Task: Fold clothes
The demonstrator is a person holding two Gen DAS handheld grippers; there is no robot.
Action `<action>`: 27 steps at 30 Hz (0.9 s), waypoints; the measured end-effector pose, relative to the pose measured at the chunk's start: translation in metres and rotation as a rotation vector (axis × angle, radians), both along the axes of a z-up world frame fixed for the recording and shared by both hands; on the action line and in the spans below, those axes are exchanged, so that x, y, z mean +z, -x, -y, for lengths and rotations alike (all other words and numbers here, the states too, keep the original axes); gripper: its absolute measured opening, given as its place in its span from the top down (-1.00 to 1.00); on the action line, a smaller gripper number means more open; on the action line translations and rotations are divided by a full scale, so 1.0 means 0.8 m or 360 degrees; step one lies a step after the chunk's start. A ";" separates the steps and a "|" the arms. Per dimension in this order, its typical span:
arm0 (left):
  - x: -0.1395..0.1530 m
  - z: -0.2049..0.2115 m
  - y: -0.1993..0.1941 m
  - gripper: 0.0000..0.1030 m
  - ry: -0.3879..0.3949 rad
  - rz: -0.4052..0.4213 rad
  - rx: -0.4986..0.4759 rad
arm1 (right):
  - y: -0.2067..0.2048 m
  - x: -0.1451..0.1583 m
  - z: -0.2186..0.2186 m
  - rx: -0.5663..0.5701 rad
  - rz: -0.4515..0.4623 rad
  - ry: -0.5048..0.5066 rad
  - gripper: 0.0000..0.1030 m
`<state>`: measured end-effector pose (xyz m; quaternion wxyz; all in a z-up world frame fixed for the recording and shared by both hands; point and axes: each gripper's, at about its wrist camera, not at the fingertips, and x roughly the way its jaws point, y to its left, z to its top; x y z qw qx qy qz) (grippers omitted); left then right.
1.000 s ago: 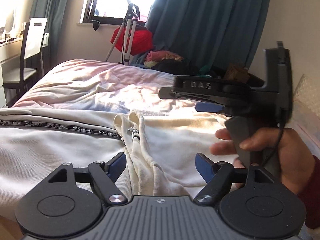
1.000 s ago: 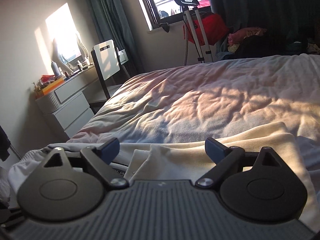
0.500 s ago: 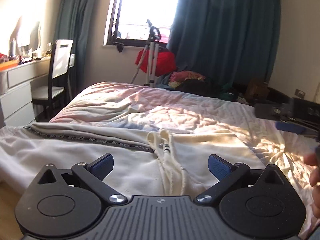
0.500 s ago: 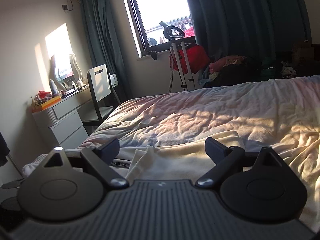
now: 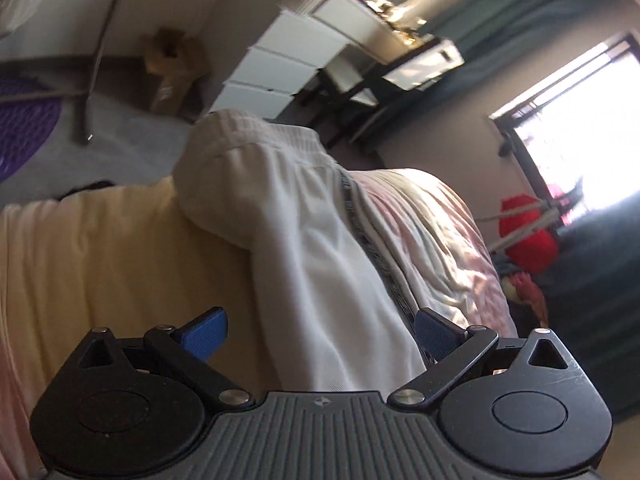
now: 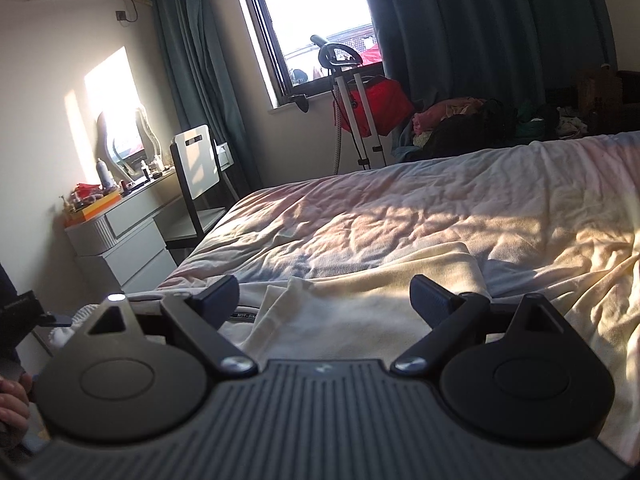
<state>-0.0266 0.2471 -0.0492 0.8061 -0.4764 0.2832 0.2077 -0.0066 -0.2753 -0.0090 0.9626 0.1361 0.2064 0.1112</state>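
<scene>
A: Starting at the left, what is the left wrist view giving us?

B: The left gripper is sitting rolled over, so the room is leaning sideways. Its blue-padded fingers are standing wide apart and gripping nothing, though the white cotton trousers with a ribbed waistband are passing between them without the pads pressing in.

A: Where is that garment lying?

B: It is draping over the edge of the bed with the pale pink crumpled sheet, the waistband end hanging off the side. A dark printed stripe is running along the leg. Further back, a white chest of drawers is showing blurred.

A: And the right wrist view?

B: At its far left edge, part of a hand is showing. The right gripper is hovering level over the bed, its dark fingers spread wide and holding nothing. Beneath them, a cream folded part of the garment is lying flat on the sheet. Behind, a white-backed chair is standing by the window with teal curtains
</scene>
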 end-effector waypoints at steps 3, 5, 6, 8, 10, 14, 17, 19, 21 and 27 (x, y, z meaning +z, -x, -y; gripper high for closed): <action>-0.012 -0.030 -0.001 -0.94 0.0100 -0.0009 0.0115 | -0.005 -0.006 0.006 -0.0016 -0.0045 -0.0034 -0.82; -0.021 -0.040 -0.011 -0.94 0.0133 0.0019 0.0108 | -0.009 -0.013 0.008 -0.0016 -0.0081 -0.0047 -0.82; -0.024 -0.042 -0.017 -0.94 0.0140 0.0030 0.0096 | -0.012 -0.016 0.008 -0.0014 -0.0101 -0.0048 -0.82; -0.029 -0.041 -0.027 -0.93 0.0134 0.0035 0.0077 | -0.020 -0.023 0.007 0.0000 -0.0152 -0.0049 -0.82; -0.033 -0.043 -0.036 -0.91 0.0112 0.0031 0.0100 | -0.025 -0.027 0.005 0.0028 -0.0194 -0.0057 -0.82; -0.040 -0.045 -0.057 -0.65 0.0050 -0.0005 0.0183 | -0.033 -0.037 -0.008 0.0083 -0.0238 -0.0012 -0.82; -0.047 -0.056 -0.069 -0.31 0.0005 -0.0035 0.0217 | -0.044 -0.051 -0.027 0.0128 -0.0294 0.0076 -0.82; -0.049 -0.061 -0.070 -0.06 -0.0012 -0.0036 0.0238 | -0.053 -0.064 -0.041 0.0162 -0.0337 0.0150 -0.82; -0.047 -0.061 -0.070 0.19 -0.0056 -0.0005 0.0243 | -0.061 -0.077 -0.056 0.0198 -0.0377 0.0239 -0.82; -0.015 -0.038 -0.071 0.59 -0.0304 0.0150 0.0202 | -0.071 -0.105 -0.089 0.0313 -0.0477 0.0441 -0.82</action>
